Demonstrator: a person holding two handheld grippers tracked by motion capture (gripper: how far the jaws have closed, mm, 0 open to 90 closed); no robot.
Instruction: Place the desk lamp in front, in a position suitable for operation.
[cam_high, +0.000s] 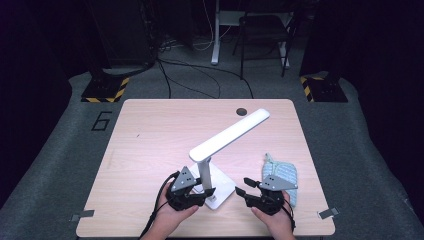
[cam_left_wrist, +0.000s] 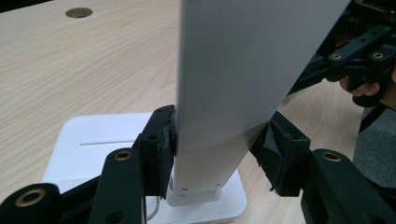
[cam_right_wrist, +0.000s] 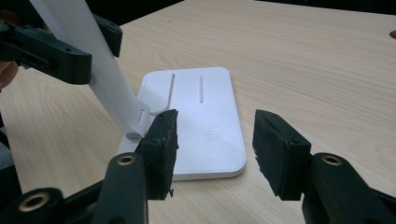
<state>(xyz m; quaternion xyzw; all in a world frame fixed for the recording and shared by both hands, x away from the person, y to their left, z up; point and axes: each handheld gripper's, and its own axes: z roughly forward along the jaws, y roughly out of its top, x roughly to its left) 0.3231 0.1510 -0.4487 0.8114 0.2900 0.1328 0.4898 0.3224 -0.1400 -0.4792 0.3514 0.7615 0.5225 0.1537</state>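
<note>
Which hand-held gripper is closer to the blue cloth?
The right hand-held gripper. It sits right beside the folded blue cloth, at the cloth's left. The left hand-held gripper is farther off, its jaws around the white desk lamp upright.

Lamp (cam_high: 227, 137) all white: head, stem, base. Both grippers black, left gripper (cam_high: 206, 192) and right gripper (cam_high: 241, 187), grey plates on top, brass-coloured rivets. Table (cam_high: 150, 135) light wood grain. Cloth (cam_high: 282, 175) pale blue-green, fine check. Floor mat (cam_high: 50, 165) grey, black-yellow hazard stripes at the stand feet.
</note>
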